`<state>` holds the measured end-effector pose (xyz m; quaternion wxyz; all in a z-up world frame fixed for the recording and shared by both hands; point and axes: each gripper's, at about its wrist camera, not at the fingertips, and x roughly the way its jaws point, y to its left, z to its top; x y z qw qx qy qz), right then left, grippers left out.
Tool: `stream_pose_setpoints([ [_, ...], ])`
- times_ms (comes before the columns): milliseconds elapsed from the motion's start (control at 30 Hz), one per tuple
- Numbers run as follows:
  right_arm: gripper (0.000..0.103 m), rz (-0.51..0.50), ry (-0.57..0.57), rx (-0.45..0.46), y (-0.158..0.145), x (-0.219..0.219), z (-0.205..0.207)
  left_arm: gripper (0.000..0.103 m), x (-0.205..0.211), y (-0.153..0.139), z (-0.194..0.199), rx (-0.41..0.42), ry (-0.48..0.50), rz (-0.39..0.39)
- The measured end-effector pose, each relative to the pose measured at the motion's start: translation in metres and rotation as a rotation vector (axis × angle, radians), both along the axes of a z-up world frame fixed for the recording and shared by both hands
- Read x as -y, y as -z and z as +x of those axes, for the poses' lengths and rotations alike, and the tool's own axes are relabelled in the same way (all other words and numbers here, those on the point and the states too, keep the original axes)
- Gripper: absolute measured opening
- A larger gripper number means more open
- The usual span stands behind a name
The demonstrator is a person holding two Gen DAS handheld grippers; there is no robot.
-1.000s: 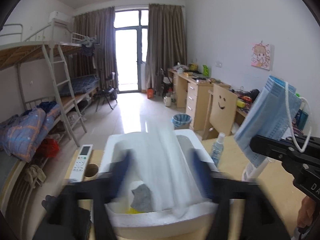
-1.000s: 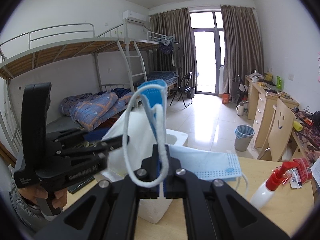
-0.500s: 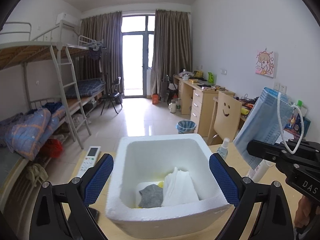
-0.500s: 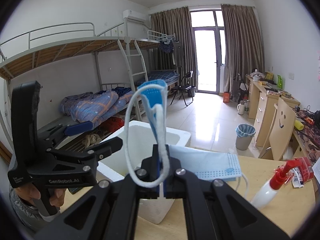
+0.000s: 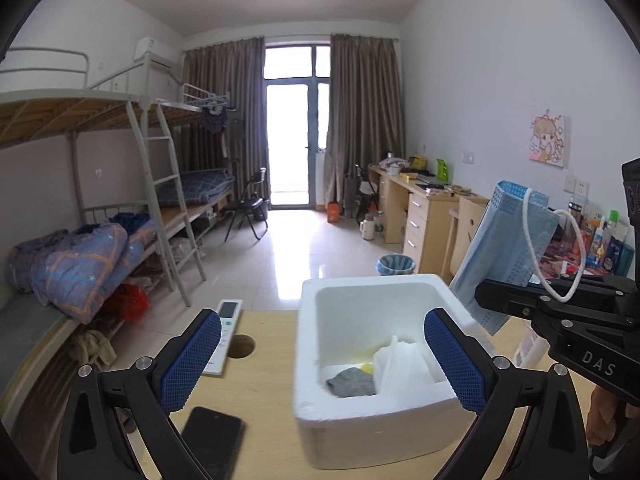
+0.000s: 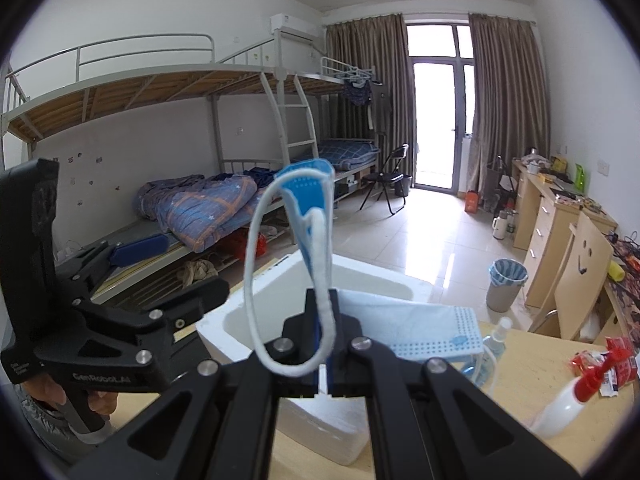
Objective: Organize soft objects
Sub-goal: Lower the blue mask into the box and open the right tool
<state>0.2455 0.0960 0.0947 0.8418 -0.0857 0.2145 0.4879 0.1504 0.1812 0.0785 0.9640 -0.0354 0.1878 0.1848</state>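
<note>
A white foam box (image 5: 360,284) stands on the wooden desk; inside lie a grey cloth (image 5: 352,384), a white folded cloth (image 5: 404,364) and a bit of yellow. My left gripper (image 5: 320,320) hovers just before the box, its jaws opening wide with nothing pressed between the blue pads (image 5: 188,360). My right gripper (image 6: 323,316) is shut on a blue face mask (image 6: 400,324), whose ear loop (image 6: 256,280) curls up above the fingers. In the left wrist view the mask (image 5: 504,240) hangs beside the box's right rim. The foam box (image 6: 224,320) sits right under the mask, and the left gripper (image 6: 180,270) is beside it.
On the desk left of the box lie a white remote control (image 5: 226,328), a round cable hole (image 5: 240,346) and a black phone (image 5: 212,436). A red-topped spray bottle (image 6: 568,400), a small clear bottle (image 6: 496,340) and red packets (image 6: 600,360) sit at the right. Bunk beds line the left wall.
The white cloth that was between the left pads now lies in the box. The left gripper has opened wide and shifted left. The right gripper with the mask came closer to the box.
</note>
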Motion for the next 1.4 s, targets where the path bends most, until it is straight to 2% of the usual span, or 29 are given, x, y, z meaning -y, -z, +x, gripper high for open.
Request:
stream_pose_setpoints([
  [167,0.004,-0.008,-0.031,-0.009,0.004,-0.015,-0.002,0.102,-0.011,0.002,-0.010,0.003,-0.052,0.013],
  [500,0.004,-0.008,-0.062,-0.017,0.005,-0.027,-0.001,0.102,-0.030,0.005,-0.021,-0.001,-0.096,0.014],
  [1133,0.005,-0.037,-0.037,-0.055,0.008,-0.046,0.009,0.102,-0.033,0.006,-0.024,-0.003,-0.091,0.003],
  [1167,0.013,-0.040,-0.031,-0.052,0.008,-0.047,0.008,0.102,-0.033,0.006,-0.024,-0.003,-0.091,0.003],
  [1200,0.036,-0.047,-0.022,-0.049,0.008,-0.048,0.009,0.102,-0.033,0.006,-0.024,-0.005,-0.090,0.002],
  [1233,0.053,-0.051,-0.012,-0.050,0.008,-0.049,0.010,0.102,-0.033,0.006,-0.024,-0.005,-0.091,0.003],
  [1267,0.080,-0.043,-0.004,-0.058,0.009,-0.048,0.012,0.102,-0.033,0.005,-0.024,-0.006,-0.094,0.004],
  [1300,0.087,-0.029,-0.006,-0.064,0.009,-0.047,0.012,0.102,-0.033,0.005,-0.024,-0.005,-0.093,0.003],
  [1400,0.087,-0.017,-0.005,-0.066,0.007,-0.044,0.012,0.102,-0.033,0.005,-0.023,-0.011,-0.097,0.002],
])
